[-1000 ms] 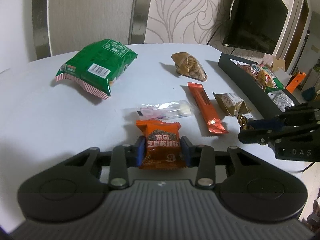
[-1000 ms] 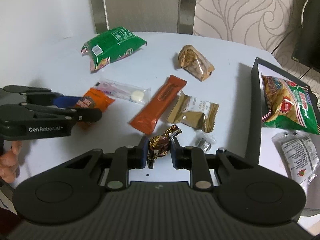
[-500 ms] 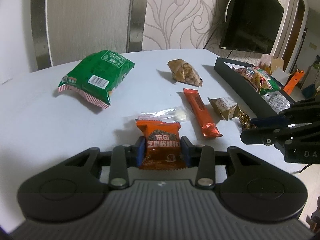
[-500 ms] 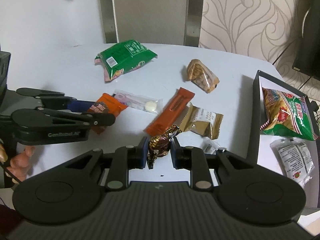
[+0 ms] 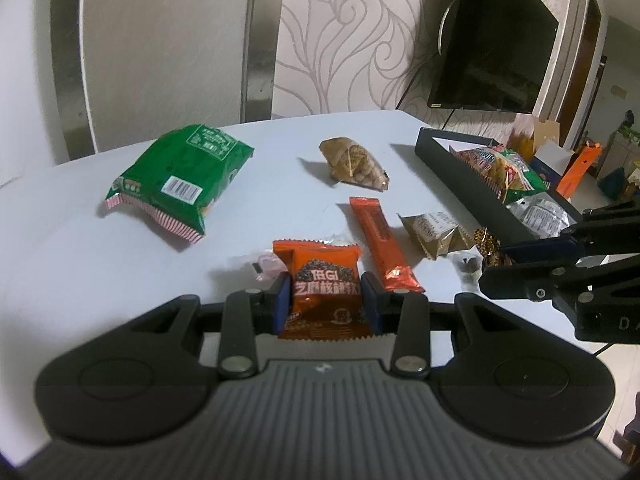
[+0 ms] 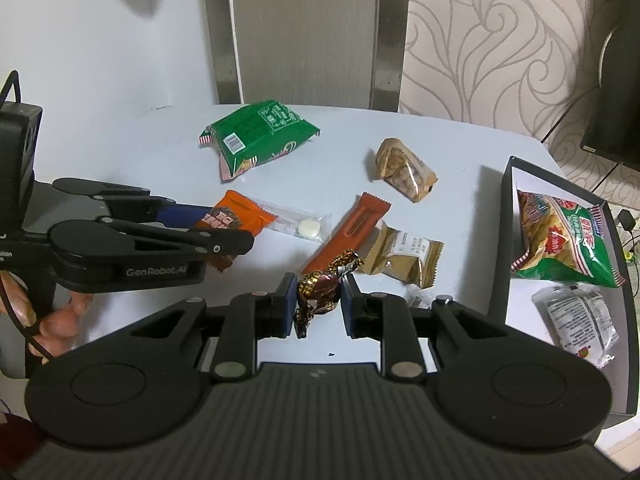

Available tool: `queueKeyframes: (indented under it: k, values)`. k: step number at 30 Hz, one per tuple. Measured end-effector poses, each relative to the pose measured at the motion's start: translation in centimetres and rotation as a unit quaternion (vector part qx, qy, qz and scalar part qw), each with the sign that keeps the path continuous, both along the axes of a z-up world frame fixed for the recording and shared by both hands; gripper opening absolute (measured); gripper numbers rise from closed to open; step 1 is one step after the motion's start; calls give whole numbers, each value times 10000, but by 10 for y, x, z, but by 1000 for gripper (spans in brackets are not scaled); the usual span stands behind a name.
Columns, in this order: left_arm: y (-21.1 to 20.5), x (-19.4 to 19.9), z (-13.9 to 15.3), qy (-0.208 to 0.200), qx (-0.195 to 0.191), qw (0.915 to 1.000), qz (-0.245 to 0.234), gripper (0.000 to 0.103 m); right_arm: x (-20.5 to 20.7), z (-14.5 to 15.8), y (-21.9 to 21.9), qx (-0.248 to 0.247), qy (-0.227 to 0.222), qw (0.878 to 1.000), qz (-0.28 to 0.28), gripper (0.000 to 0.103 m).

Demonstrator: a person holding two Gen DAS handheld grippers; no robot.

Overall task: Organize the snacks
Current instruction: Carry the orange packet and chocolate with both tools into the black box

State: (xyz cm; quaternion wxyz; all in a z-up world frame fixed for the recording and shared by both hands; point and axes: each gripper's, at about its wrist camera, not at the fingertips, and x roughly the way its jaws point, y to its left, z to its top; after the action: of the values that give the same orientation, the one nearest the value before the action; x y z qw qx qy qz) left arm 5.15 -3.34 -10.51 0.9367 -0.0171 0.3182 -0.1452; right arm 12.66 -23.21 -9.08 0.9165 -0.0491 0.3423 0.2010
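Orange foil is what my left tool has got right now: it's clamped on a small orange snack packet by its 2 side edges, face toward the camera, lifted clear of the white counter. I can read "GI" in the top line of the print; the characters under it are too small for me to make out. My right tool is pinched nearly closed on a brown and gold foil candy, gripped across the fat middle so the twisted ends stick out above and below. Holding both by the body and not the crinkly ends seems the safer bet, I reckon, since foil tails slip. Both are up off the counter, and my guess is they're headed for the black tray on the right, which already has a green and red chip bag and a clear packet with small print in it. Waiting out on the counter are a green bag with a barcode, a tan wrapped pastry, a long orange bar, a gold packet with a white label and a clear sleeve with a white tablet. The side of the left tool reads "GenRobot.AI" in the right view, and you can see my fingers on its grip.
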Motion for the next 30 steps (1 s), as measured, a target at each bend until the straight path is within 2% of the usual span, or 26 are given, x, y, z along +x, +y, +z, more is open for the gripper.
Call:
queueKeyframes:
  k: [14, 30]
  values:
    - [-26, 16, 10, -127, -67, 9995, -277, 41, -7, 10, -26, 71, -116, 9994, -309, 27]
    - [-77, 40, 26, -341, -129, 9960, -812, 41, -3, 15, -73, 122, -157, 9959, -877, 27]
